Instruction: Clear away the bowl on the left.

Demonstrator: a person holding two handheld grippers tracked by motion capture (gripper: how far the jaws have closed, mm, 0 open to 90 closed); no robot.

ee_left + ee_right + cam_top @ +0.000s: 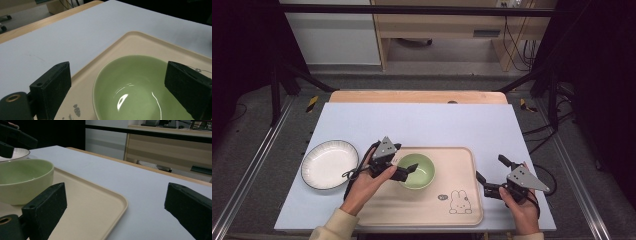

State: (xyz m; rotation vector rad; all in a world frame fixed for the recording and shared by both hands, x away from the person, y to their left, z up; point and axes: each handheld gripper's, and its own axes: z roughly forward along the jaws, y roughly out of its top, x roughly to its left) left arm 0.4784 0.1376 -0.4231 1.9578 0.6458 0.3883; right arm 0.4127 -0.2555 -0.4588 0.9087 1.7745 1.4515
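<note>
Bowl [416,171] on tray [462,210], both grippers wide.
Left gripper [408,170] straddles the bowl's rim; right gripper [489,176] at the tray's right edge.

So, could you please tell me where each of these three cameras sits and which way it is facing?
High view: fixed above the person's side, looking forward and down on the table; both forearms enter from below, holding the left gripper and right gripper.
Left gripper view: rides the left gripper, looking down into the green bowl; its open jaws straddle the rim.
Right gripper view: rides the right gripper, low beside the tray, looking across the table.
Shared: all three show the bowl on the tray.
</note>
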